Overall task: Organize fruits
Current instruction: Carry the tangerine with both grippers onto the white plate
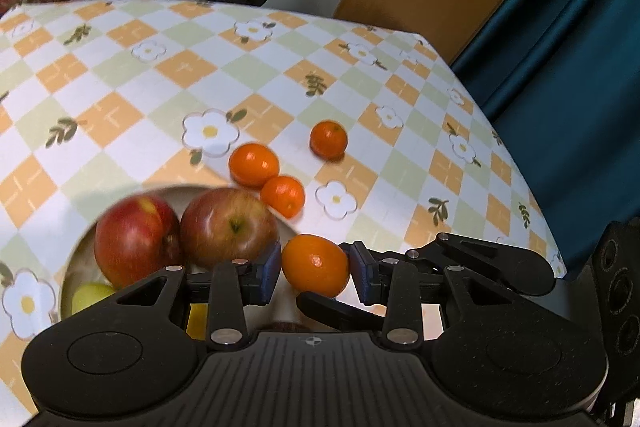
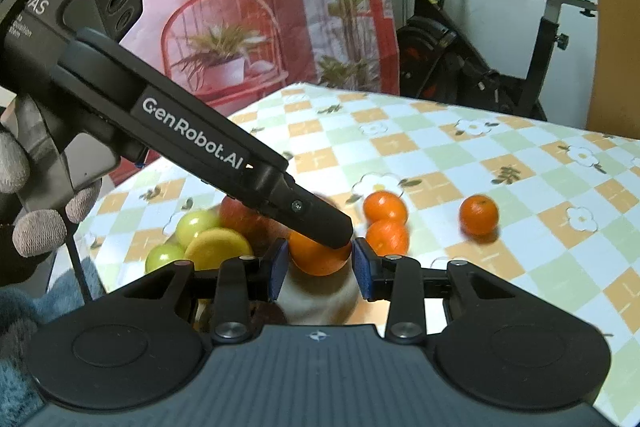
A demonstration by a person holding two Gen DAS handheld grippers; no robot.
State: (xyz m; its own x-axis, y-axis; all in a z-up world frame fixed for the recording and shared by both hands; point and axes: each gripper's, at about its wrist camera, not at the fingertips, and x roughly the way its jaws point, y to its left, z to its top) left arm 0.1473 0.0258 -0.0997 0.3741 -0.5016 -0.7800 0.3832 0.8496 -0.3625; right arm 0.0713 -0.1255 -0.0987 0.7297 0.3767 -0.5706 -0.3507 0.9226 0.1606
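An orange [image 1: 315, 263] sits between the blue pads of my left gripper [image 1: 315, 269], which is shut on it. In the right wrist view, an orange [image 2: 316, 261] fills the gap of my right gripper [image 2: 320, 269], which is also shut. A finger of the left gripper [image 2: 320, 223] lies across its top. It looks like the same fruit, gripped crosswise by both. A right finger [image 1: 340, 311] passes under it. Behind is a white plate [image 1: 172, 191] with two red apples [image 1: 228, 227]. Three more oranges [image 1: 254, 163] lie on the tablecloth.
Green fruits [image 2: 196, 227] and a yellow one [image 2: 218, 247] share the plate. A gloved hand [image 2: 24, 163] holds the left gripper. The checked table [image 1: 480, 131] ends near a teal curtain [image 1: 580, 67]. An exercise bike [image 2: 500, 75] stands past the far edge.
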